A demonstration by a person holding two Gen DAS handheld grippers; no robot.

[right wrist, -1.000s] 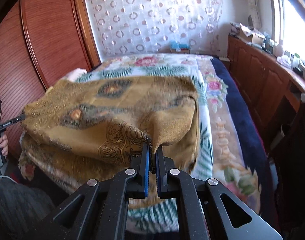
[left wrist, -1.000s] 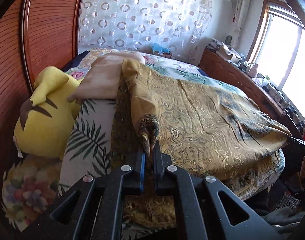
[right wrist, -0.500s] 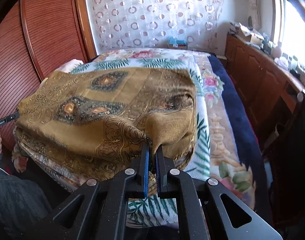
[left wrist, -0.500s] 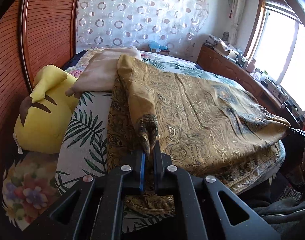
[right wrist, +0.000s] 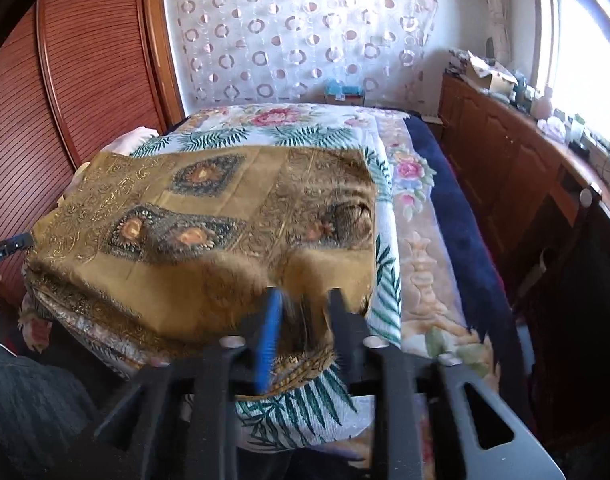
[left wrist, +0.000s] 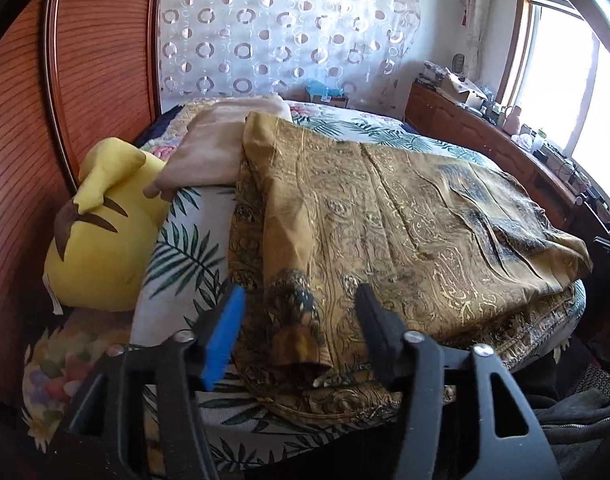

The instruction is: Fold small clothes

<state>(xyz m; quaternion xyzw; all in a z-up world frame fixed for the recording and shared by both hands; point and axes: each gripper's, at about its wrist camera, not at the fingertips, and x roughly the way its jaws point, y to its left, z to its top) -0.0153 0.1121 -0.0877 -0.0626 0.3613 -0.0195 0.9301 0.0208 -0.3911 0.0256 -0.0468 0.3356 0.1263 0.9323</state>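
Left wrist view first: the golden cloth (left wrist: 385, 216) lies spread on the bed (left wrist: 177, 252), mustard-gold with fine scrollwork and darker medallion patches, folded so an upper layer sits over a lower one whose border peeks out along the near edge. Its long axis runs across the bed's near end, from the corner in front of this camera toward the far right corner, which droops over the bed's edge. The left tool (left wrist: 299, 318) is opening, fingers well apart, the near cloth corner lying loose between them and touched by neither pad. A yellow plush toy (left wrist: 105, 236) sits at the bed's left edge, a beige pillow (left wrist: 213, 144) just behind the cloth's far corner.

Right wrist view now: the same cloth (right wrist: 209, 232) covers the bed's (right wrist: 417, 248) near left part, diamond medallions in a row, long axis running left to right along the near edge. The right tool (right wrist: 303, 312) is opening too, blue pad and black finger parted, the blurred cloth corner between them, pinched by nothing.
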